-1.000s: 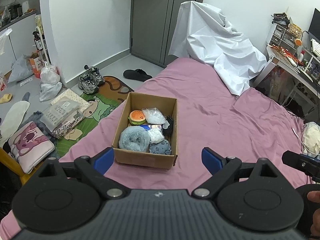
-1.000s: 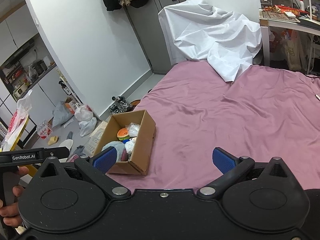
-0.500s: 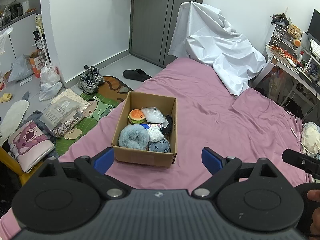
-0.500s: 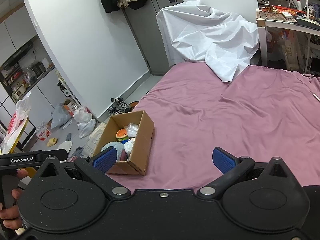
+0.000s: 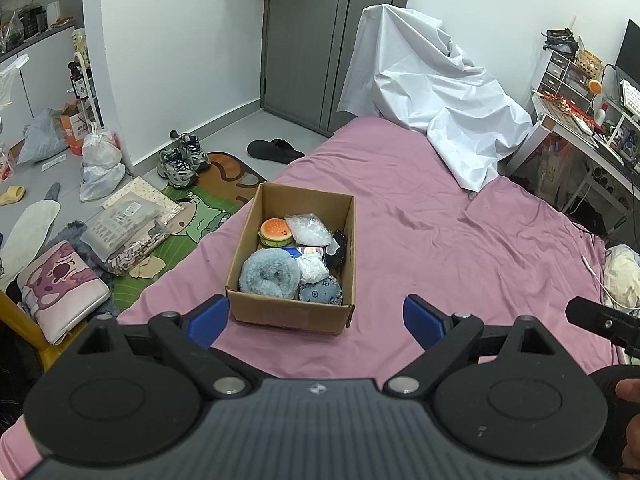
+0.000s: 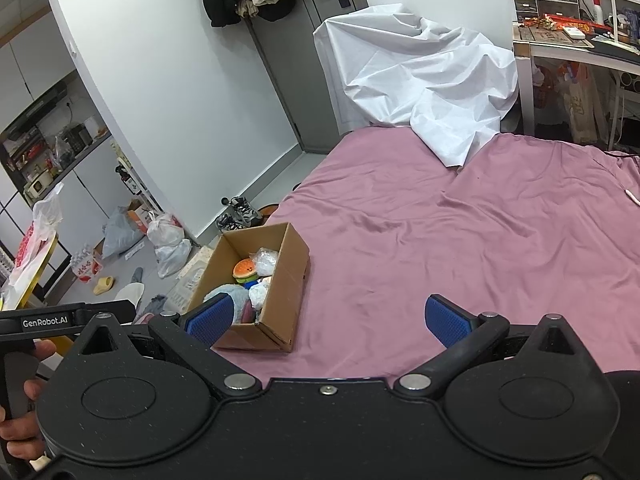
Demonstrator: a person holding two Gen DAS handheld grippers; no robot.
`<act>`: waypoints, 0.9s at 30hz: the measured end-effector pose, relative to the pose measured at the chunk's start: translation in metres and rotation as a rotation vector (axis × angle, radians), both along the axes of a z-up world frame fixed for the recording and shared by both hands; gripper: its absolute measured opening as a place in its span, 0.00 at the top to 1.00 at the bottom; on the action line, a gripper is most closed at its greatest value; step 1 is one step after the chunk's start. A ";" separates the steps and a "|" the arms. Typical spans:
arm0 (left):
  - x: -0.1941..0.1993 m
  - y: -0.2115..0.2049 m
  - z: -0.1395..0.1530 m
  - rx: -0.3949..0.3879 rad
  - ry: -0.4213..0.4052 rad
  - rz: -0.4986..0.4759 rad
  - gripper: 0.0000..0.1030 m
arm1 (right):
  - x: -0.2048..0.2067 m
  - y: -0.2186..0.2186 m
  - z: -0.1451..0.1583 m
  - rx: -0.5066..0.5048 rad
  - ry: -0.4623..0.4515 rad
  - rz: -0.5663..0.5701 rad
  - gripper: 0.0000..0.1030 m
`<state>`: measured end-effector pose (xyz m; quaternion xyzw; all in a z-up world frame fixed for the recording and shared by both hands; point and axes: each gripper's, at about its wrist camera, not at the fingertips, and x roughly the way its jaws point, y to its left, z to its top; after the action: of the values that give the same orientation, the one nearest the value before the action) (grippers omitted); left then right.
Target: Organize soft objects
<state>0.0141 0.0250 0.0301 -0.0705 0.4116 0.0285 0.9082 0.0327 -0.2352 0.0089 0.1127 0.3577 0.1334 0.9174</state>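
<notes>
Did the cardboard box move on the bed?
Cannot tell. The box sits slightly higher against the left hand-held gripper, but the camera itself may have shifted.

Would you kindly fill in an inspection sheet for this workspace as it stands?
Surface: pink bed sheet, wrinkled.
Job's things: open cardboard box holding burger plush, fluffy blue roll, clear plastic bag.
Clutter: white sheet heaped at far end.
Grippers: left gripper and right gripper open, empty.
Cables: white cable at the bed's right edge.
Surroundings: sneakers, bags, desk.
</notes>
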 end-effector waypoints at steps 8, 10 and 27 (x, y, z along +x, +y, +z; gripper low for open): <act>-0.002 0.002 0.002 0.000 0.000 0.001 0.09 | 0.000 0.000 0.000 -0.001 0.001 0.000 0.00; -0.002 0.002 0.002 -0.001 0.000 0.002 0.09 | 0.000 0.000 0.000 0.000 0.001 0.000 0.00; -0.002 0.006 0.003 -0.004 -0.002 0.006 0.09 | -0.001 0.002 -0.002 -0.009 0.004 0.005 0.00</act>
<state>0.0122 0.0312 0.0335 -0.0736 0.4105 0.0304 0.9084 0.0313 -0.2334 0.0071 0.1081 0.3603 0.1341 0.9168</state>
